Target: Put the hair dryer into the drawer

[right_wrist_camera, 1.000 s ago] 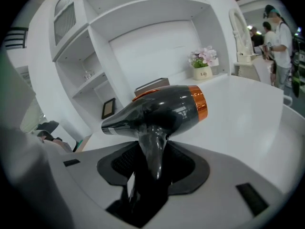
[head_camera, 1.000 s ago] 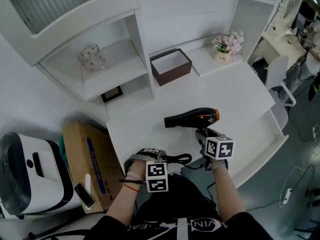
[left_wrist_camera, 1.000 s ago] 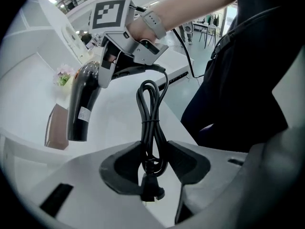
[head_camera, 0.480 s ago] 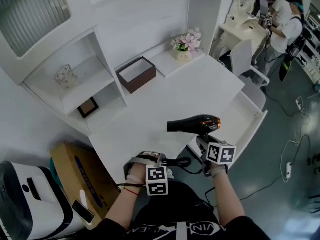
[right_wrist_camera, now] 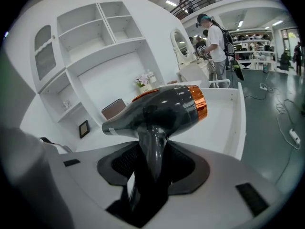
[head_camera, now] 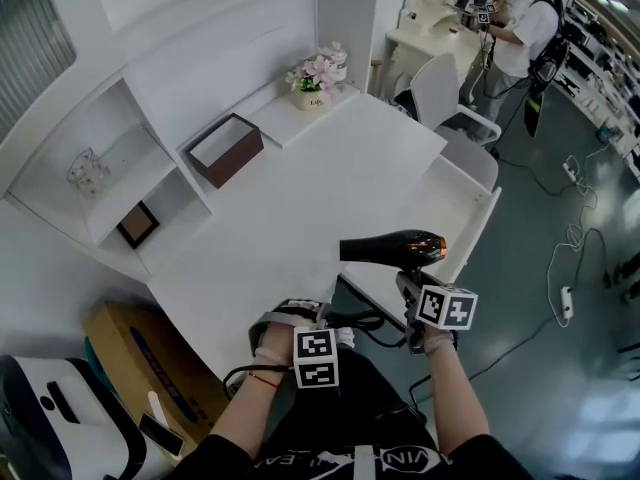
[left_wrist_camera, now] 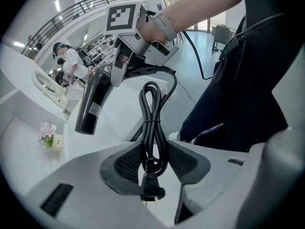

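Observation:
My right gripper [head_camera: 412, 286] is shut on the handle of the black hair dryer [head_camera: 392, 249], which has a copper ring at its back end. The dryer [right_wrist_camera: 162, 109] is in the air, nozzle pointing left, above the near end of the open white drawer [head_camera: 455, 203] at the desk's right side. My left gripper [head_camera: 296, 316] is shut on the dryer's bundled black cord [left_wrist_camera: 151, 123], with the plug hanging between the pads [left_wrist_camera: 128, 163]. The cord [head_camera: 352, 320] runs across from the left gripper to the dryer's handle.
On the white desk [head_camera: 300, 208] stand a brown box [head_camera: 225, 148] and a flower pot [head_camera: 315, 73]. Shelves at the left hold a glass jar [head_camera: 85, 173] and a picture frame [head_camera: 137, 225]. A white chair [head_camera: 445, 93] and a person [head_camera: 520, 18] are beyond the drawer. A cardboard box [head_camera: 140, 358] lies at lower left.
Both grippers have carried the dryer and its cord to the right, from over the desk top to over the open drawer. The head view has swung the same way.

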A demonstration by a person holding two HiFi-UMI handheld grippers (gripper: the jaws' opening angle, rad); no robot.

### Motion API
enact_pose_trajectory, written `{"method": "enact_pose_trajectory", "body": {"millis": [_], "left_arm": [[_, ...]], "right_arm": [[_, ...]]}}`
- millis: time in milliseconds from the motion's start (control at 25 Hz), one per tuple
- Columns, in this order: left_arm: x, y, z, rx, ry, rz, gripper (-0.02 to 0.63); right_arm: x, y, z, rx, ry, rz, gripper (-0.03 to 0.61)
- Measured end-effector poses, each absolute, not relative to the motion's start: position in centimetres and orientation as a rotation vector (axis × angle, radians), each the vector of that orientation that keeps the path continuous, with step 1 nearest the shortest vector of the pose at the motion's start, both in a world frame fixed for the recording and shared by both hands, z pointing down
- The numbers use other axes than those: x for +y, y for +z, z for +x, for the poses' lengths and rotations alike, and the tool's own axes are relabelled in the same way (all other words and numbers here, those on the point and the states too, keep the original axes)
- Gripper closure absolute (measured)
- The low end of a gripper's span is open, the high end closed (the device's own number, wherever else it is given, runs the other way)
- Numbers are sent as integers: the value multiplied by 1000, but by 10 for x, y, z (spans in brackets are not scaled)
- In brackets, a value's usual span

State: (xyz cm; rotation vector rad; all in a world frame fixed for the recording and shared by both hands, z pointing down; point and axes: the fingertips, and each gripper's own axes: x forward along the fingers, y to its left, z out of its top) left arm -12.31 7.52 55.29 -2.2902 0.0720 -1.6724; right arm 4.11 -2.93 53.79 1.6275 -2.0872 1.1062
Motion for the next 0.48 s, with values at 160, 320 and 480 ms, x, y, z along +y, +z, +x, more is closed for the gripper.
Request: {"method": "enact_pose_trajectory", "body": {"millis": [160,320,480], "left_arm": [[73,557,-101,43,-1666,-2287,437],[62,563,-74,36,-1671,-2288,437],[46,568,-40,46,-1678,-2301,437]], "right_arm": [[-28,546,66,-2062,1133,1652,402],[-37,555,93,-2052,1155,1651,401],[-56,560,124,-2047,1134,1615,402]]}}
